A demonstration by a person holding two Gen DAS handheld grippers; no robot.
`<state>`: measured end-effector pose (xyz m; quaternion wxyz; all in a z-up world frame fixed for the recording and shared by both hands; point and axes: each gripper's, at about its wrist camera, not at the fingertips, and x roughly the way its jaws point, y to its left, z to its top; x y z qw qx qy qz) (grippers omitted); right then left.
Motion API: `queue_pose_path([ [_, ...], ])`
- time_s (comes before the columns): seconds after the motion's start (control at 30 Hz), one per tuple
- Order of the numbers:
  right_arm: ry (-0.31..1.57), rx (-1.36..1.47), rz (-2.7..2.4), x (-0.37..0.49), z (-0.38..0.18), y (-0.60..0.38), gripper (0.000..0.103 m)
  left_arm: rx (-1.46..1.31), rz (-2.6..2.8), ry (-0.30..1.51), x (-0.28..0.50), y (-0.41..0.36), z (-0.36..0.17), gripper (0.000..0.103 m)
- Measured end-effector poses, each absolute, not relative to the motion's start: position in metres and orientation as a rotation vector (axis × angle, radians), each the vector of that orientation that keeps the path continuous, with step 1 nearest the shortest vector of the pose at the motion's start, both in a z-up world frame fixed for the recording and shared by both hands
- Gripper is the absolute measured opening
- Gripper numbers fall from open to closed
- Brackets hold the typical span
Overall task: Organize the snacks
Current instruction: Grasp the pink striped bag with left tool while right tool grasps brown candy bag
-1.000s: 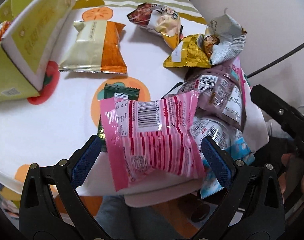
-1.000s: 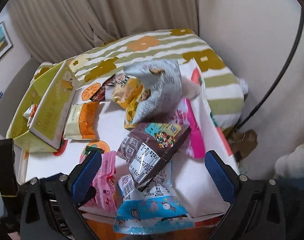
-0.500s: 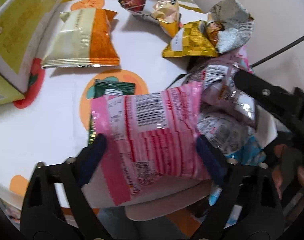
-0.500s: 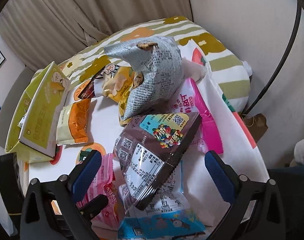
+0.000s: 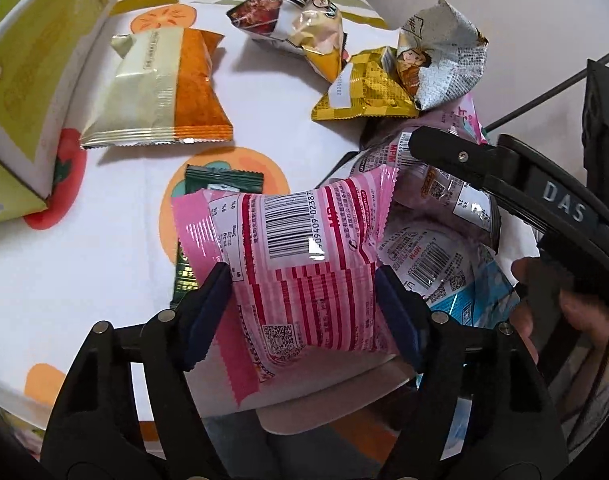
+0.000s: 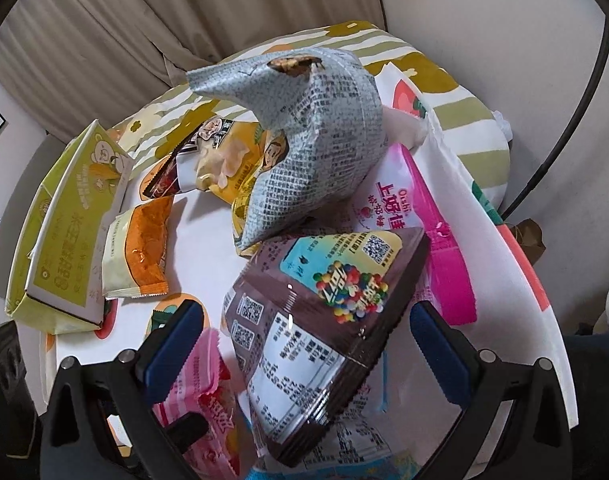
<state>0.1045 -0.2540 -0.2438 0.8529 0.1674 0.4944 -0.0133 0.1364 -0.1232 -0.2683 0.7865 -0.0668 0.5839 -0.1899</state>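
My left gripper (image 5: 304, 304) is shut on a pink striped snack packet (image 5: 300, 276) at the near table edge; the packet also shows in the right wrist view (image 6: 200, 392). My right gripper (image 6: 304, 344) is open, its fingers either side of a brown candy bag (image 6: 320, 320) without touching it. That bag lies on a blue packet (image 5: 456, 280). A grey open bag (image 6: 316, 140) stands behind it, over a pink-and-white bag (image 6: 396, 208). The yellow-green box (image 5: 28, 64) stands at the left.
On the fruit-print tablecloth (image 5: 84, 240) lie an orange-and-cream packet (image 5: 160, 92), a dark green packet (image 5: 220, 184), a yellow packet (image 5: 364, 92) and a red-and-gold bag (image 5: 296, 20). The right gripper's arm (image 5: 516, 184) crosses the left wrist view. Curtains (image 6: 184, 20) and a wall stand behind.
My left gripper has closed from open onto the pink striped packet. My right gripper has moved forward and down around the brown candy bag, staying open.
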Motion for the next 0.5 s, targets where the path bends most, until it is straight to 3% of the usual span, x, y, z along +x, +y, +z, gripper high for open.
queue_pose_path([
  [0.2,1.046,0.36,-0.032,0.109,-0.25,-0.253,0.101,-0.134,-0.398,1.247,0.136,-0.116,-0.263,0.069],
  [0.33,1.057,0.378,-0.019,0.11,-0.254,-0.254,0.081,-0.129,-0.394,1.241,0.135,-0.116,-0.26,0.069],
  [0.5,1.059,0.36,-0.013,0.108,-0.251,-0.253,0.067,-0.121,-0.393,1.224,0.129,-0.114,-0.251,0.069],
])
